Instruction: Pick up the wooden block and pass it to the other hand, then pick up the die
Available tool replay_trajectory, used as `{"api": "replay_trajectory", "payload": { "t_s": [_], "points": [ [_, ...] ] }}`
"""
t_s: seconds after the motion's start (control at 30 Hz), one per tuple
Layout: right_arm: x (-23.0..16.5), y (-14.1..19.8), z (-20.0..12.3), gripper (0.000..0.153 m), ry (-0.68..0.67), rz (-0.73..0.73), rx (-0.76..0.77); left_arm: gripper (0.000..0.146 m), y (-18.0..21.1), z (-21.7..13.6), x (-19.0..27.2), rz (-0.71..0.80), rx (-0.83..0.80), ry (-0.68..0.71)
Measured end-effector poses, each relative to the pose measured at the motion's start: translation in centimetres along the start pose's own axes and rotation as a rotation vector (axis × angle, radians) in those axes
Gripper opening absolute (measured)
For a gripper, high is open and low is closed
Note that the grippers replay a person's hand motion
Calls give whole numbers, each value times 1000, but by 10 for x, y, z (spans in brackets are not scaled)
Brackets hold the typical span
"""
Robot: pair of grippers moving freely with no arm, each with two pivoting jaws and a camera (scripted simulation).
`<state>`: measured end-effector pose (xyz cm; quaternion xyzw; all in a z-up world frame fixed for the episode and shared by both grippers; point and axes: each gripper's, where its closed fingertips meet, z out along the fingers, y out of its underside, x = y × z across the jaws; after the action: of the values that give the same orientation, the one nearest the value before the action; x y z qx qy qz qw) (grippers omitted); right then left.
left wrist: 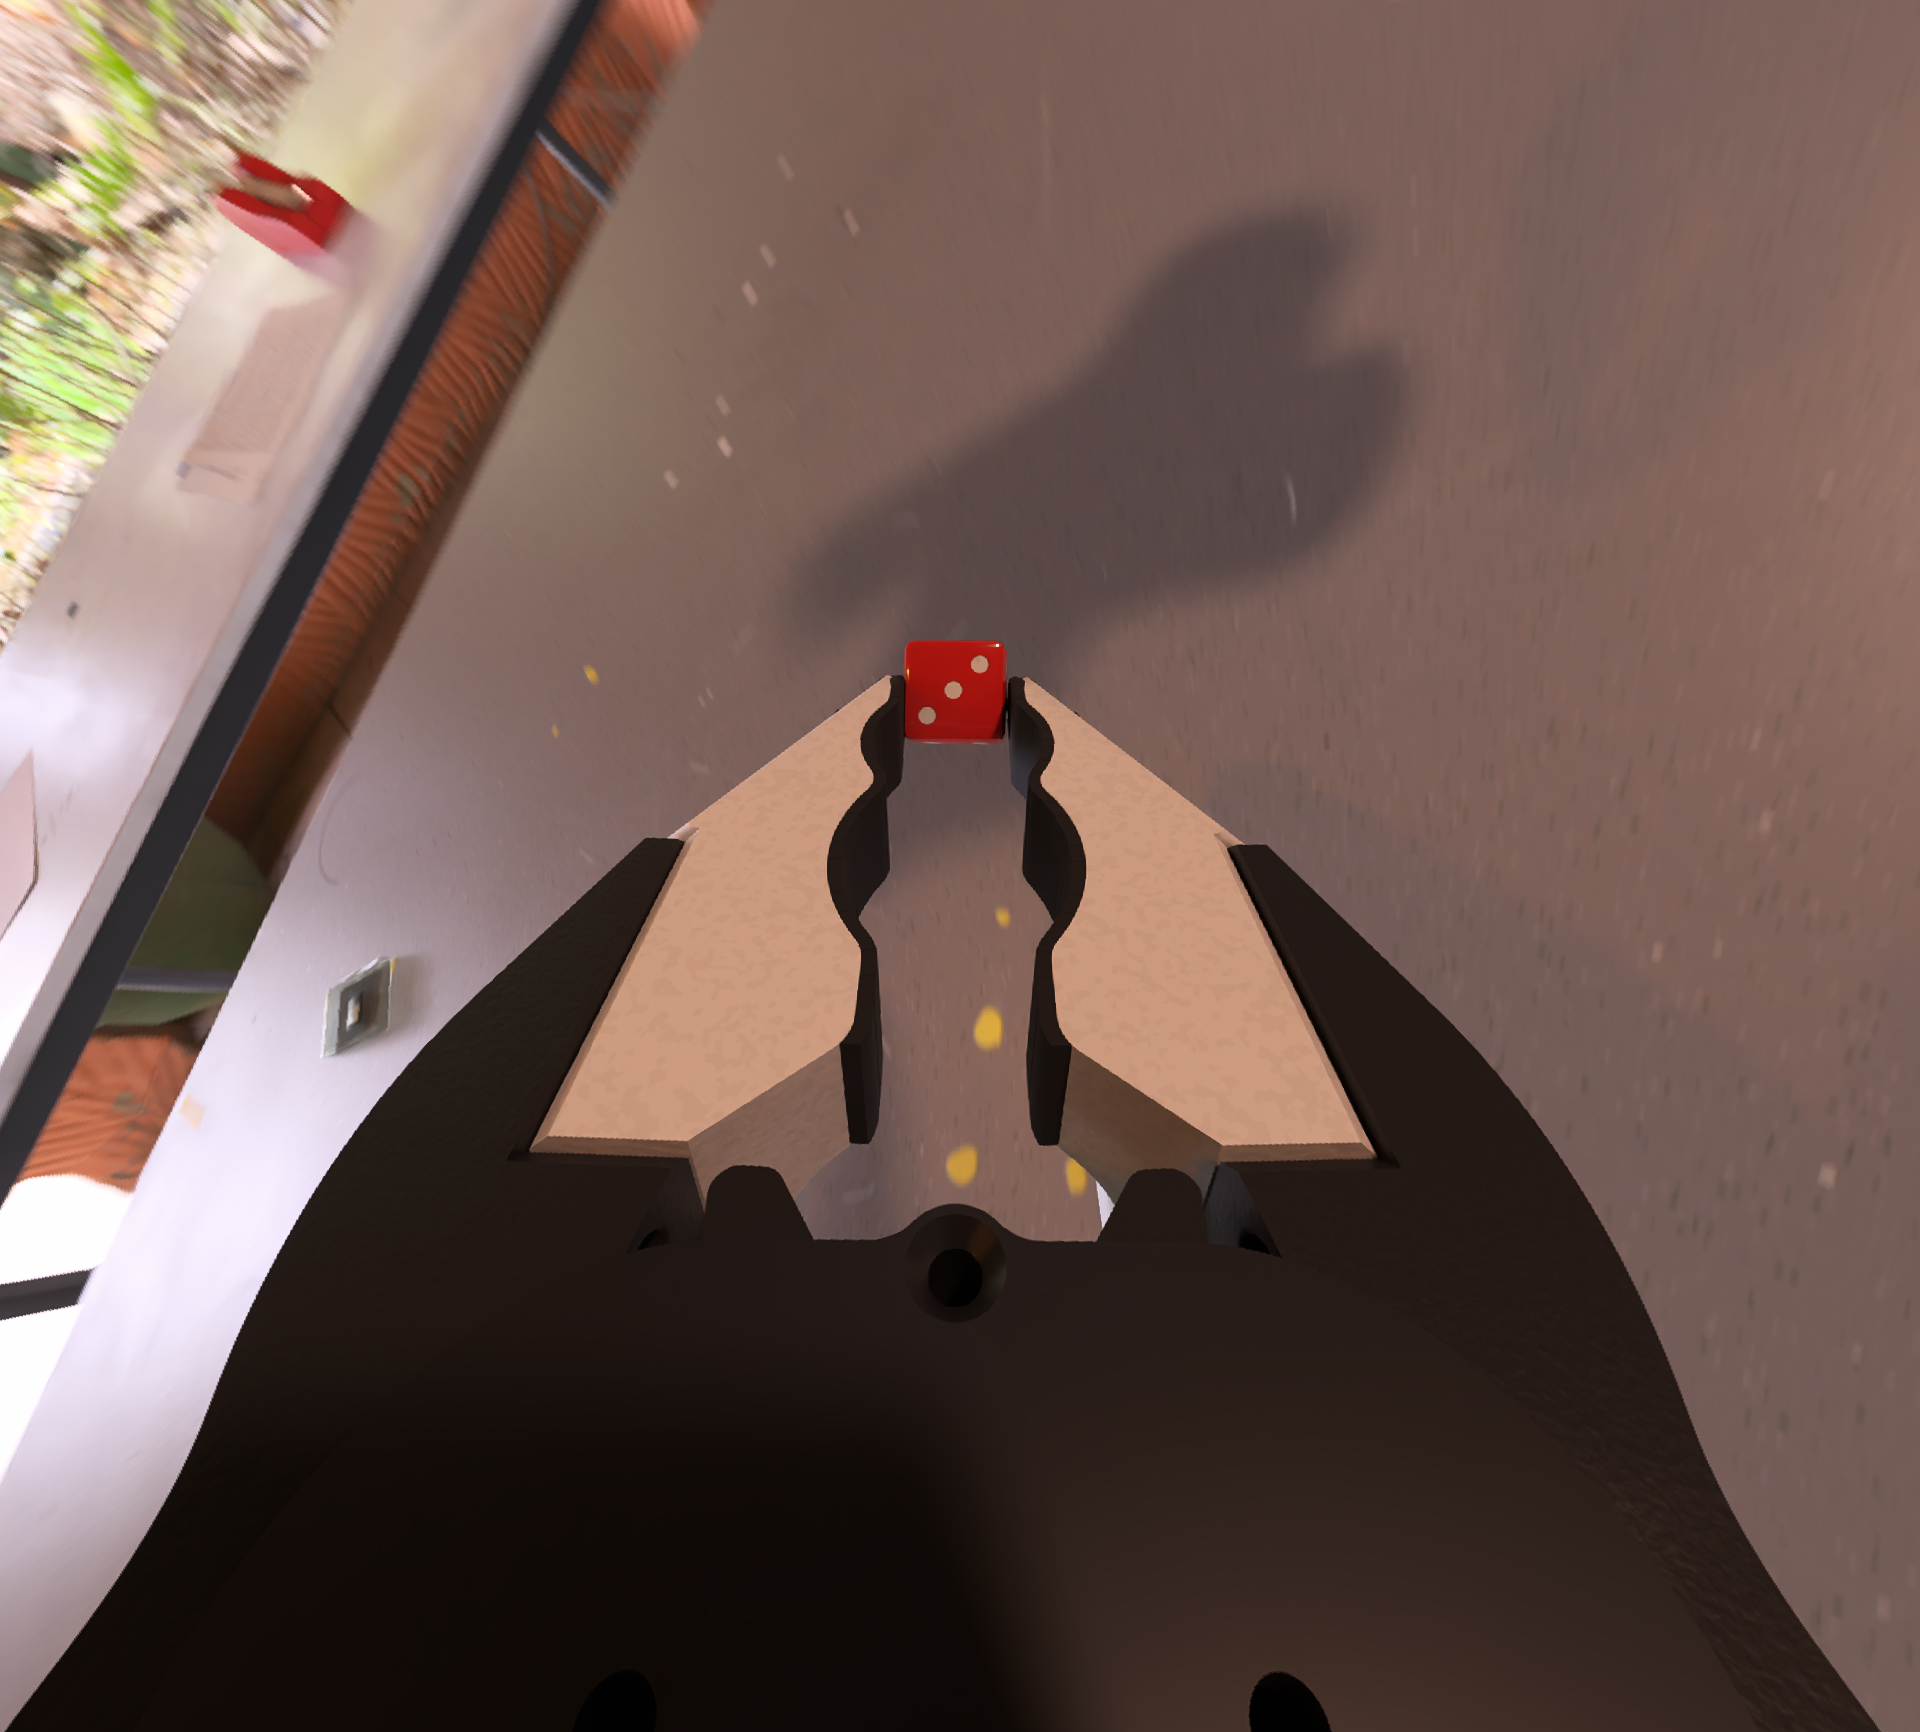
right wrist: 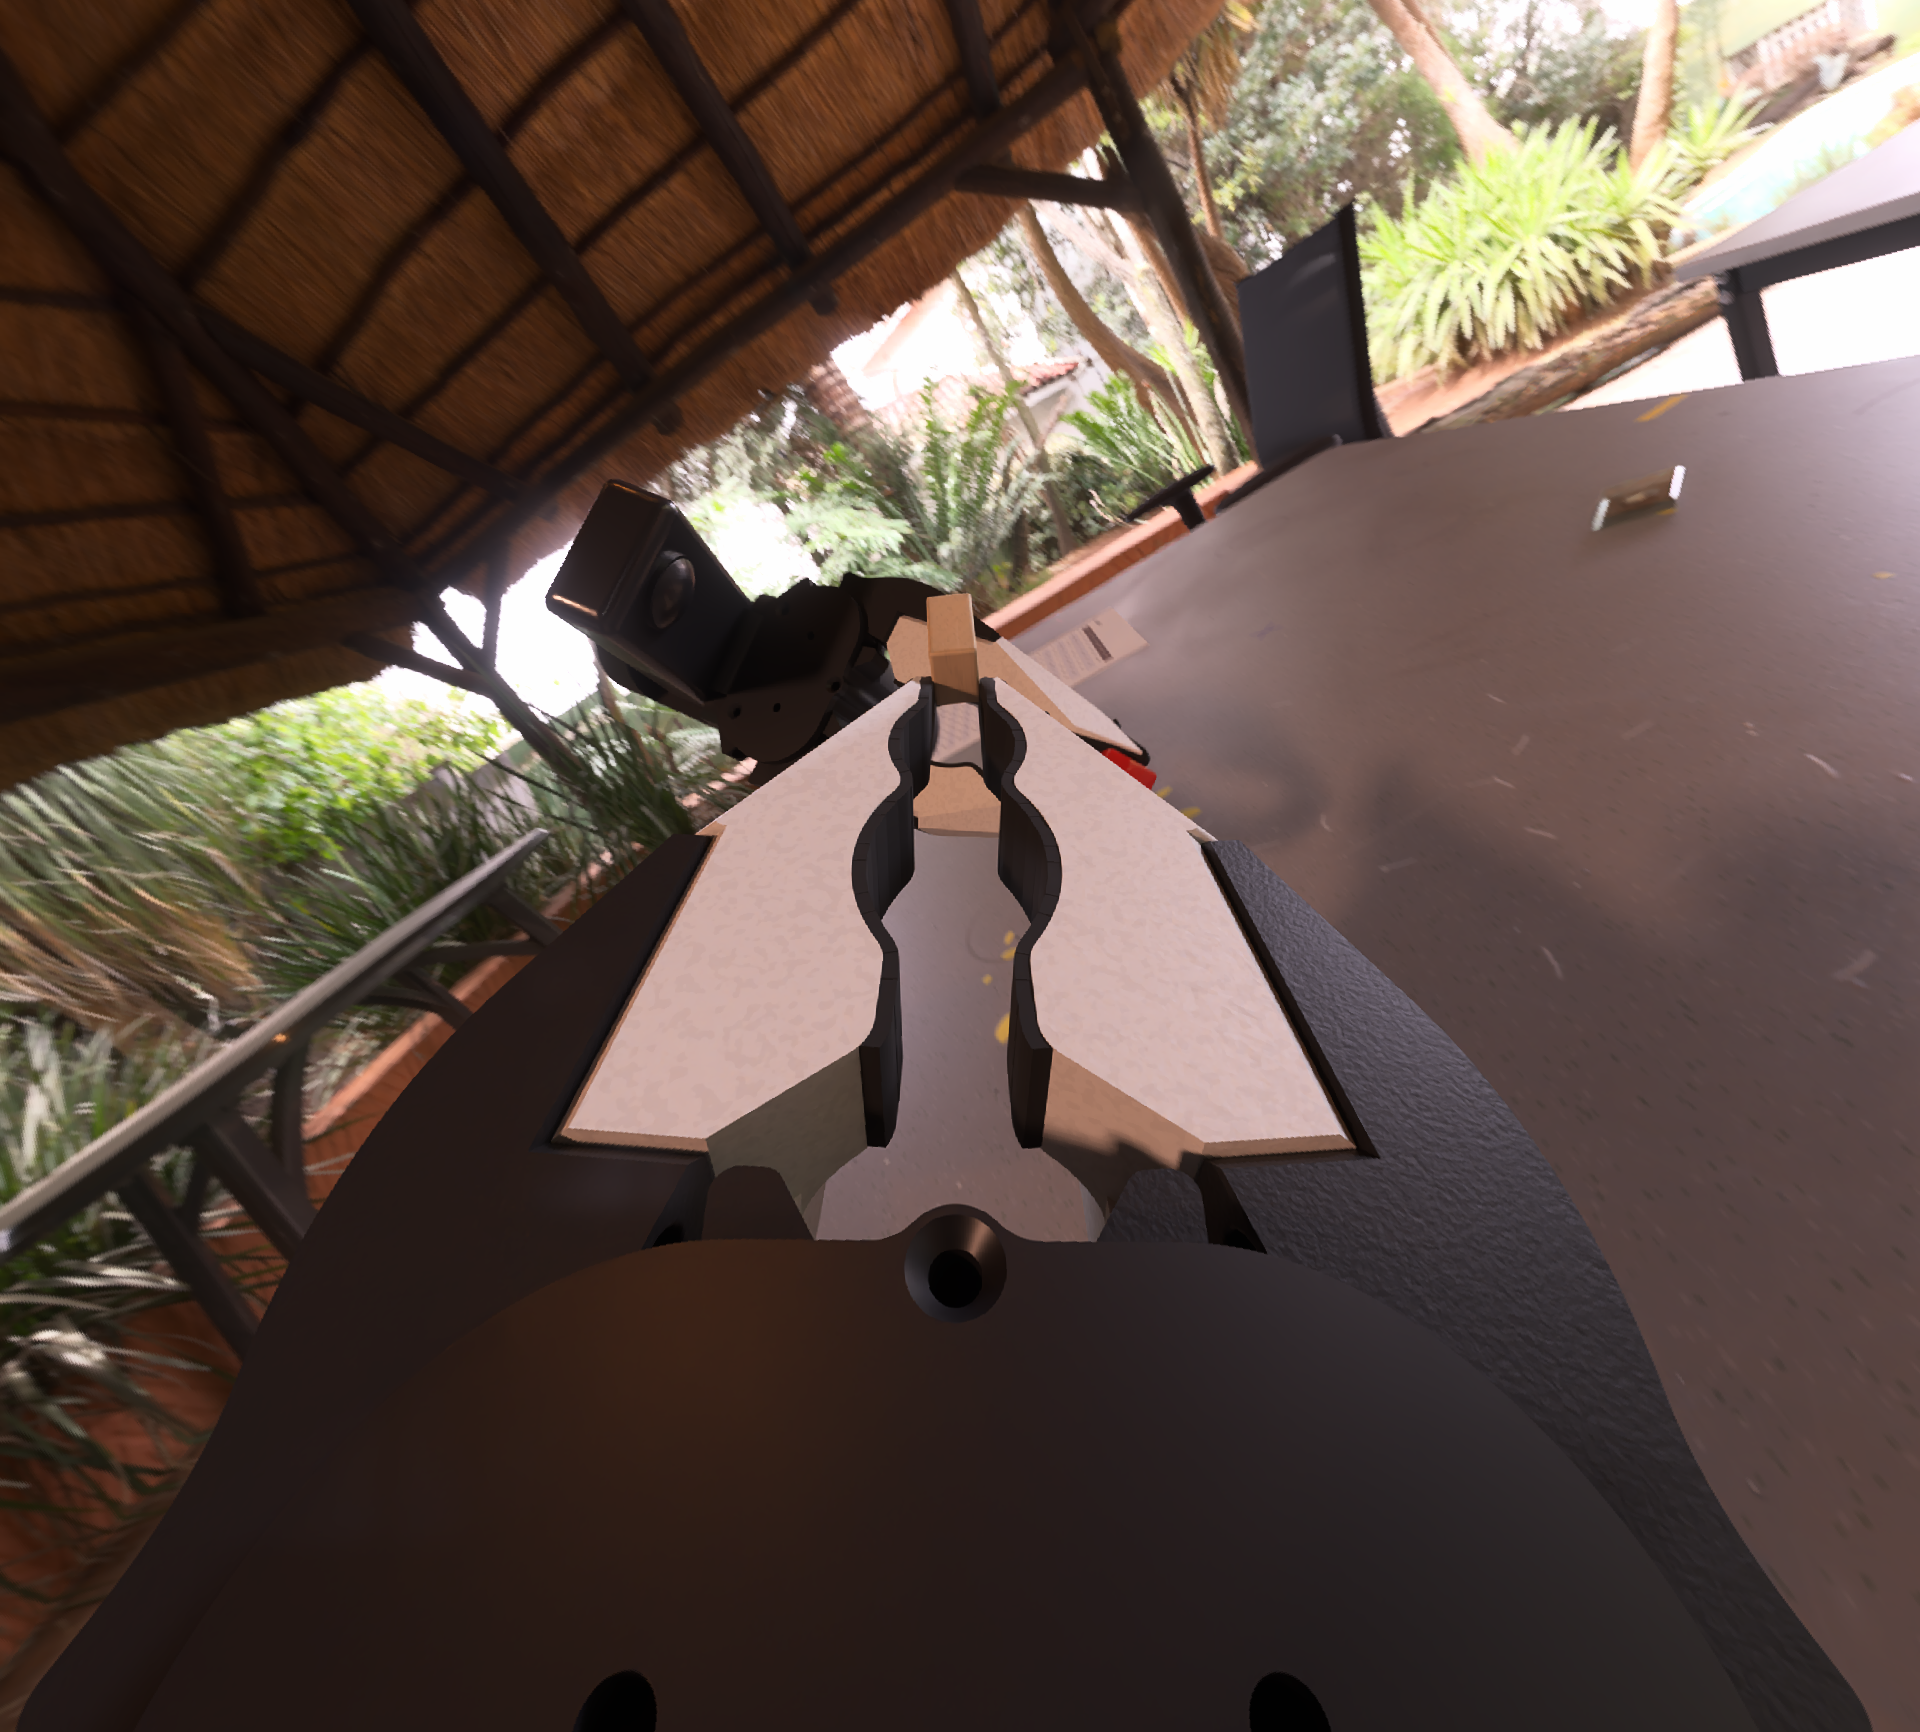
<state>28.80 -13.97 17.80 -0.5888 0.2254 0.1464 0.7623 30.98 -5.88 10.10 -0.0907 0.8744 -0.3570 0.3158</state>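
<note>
Left gripper (left wrist: 956, 708) jaws clamped on the red die (left wrist: 954, 691) at the fingertips (three-pip face showing), above the brown table (left wrist: 1455, 747). Right gripper (right wrist: 951, 695) jaws pinch the wooden block (right wrist: 952, 643), which sticks out past the tips.

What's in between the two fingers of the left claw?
The red die, pinched at the fingertips of the left claw. Behind it the gap is bare, seen in the left wrist view.
</note>
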Motion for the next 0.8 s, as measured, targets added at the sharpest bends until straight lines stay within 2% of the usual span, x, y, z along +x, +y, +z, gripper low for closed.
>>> {"api": "replay_trajectory", "payload": {
  "t_s": [0.1, 0.2, 0.27, 0.43, 0.53, 0.63, 0.73, 0.8],
  "points": [
    [3, 11, -6, 8, 48, -32, -38, 19, 22, 5, 12, 105, -129, 40],
    [7, 21, -13, 8, 87, -60, -71, 19, 29, 5, 15, 97, -191, 113],
    [7, 25, -16, 8, 96, -69, -82, 19, 25, 5, 15, -5, -162, 166],
    [5, 25, -19, 8, 74, -43, -61, 19, 0, 0, 5, -392, 114, 237],
    [5, 27, -18, 8, 69, -60, -87, 19, 6, 6, 23, -474, 84, 359],
    [6, 31, -18, 8, 76, -81, -115, 19, 26, 15, 43, -380, -89, 431],
    [7, 36, -19, 8, 83, -93, -136, 19, 47, 18, 54, -183, -281, 481],
    [8, 41, -20, 8, 96, -116, -159, 19, 50, 21, 56, -109, -327, 497]
  ]
}}
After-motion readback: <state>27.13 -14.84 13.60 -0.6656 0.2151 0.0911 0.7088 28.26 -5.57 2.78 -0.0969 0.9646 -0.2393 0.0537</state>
